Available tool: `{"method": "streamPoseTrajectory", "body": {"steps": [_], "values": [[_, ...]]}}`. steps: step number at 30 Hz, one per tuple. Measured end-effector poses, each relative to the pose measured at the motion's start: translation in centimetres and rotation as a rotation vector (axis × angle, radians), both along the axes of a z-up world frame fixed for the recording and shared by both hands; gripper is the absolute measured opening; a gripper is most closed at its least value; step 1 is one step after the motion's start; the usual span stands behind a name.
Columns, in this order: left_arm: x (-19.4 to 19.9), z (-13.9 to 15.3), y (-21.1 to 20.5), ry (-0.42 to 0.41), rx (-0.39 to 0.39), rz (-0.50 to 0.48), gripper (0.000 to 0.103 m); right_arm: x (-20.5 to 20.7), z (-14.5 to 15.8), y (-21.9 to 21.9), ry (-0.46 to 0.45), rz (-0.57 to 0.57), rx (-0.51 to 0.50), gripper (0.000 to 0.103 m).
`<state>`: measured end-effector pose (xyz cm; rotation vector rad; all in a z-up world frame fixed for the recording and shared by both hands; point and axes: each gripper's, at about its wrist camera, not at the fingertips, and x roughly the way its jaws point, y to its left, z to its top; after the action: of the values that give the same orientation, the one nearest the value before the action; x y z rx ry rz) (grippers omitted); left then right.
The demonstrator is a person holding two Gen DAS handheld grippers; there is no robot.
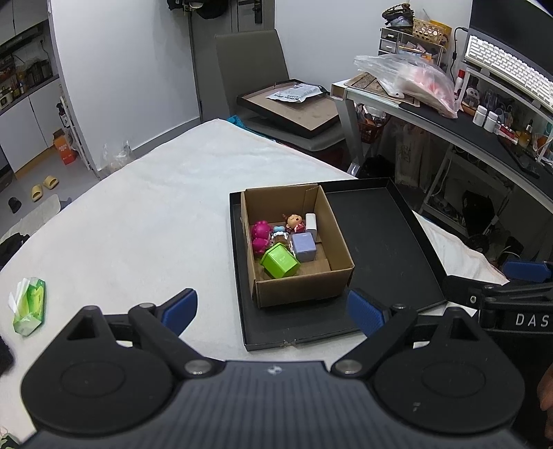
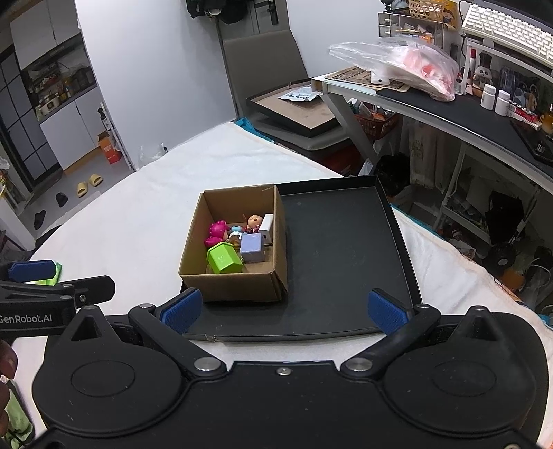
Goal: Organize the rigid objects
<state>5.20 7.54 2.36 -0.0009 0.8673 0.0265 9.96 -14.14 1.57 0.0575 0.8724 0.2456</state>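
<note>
currently both the left gripper and right gripper hover empty, jaws wide apart. toys sit in the cardboard box, at the black tray's 9 o'clock side; best approach is a descent from above onto the green block, keeping clear of the box walls.

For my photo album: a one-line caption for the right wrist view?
Open right gripper faces a brown cardboard box of small toys on a black tray.

A green tissue pack lies on the white-covered table. Beyond the table stands a grey chair holding a framed board. A desk bears a plastic bag, two white bottles and a keyboard. Yellow slippers sit on the floor.
</note>
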Motion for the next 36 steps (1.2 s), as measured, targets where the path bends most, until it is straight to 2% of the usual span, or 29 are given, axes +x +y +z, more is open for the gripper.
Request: {"method": "streamPoseTrajectory", "body": {"steps": [36], "values": [[-0.33,0.29,0.13,-0.005,-0.007,0.019,0.093,-0.52,-0.11,0.30,-0.004,0.013,-0.012,0.103]]}}
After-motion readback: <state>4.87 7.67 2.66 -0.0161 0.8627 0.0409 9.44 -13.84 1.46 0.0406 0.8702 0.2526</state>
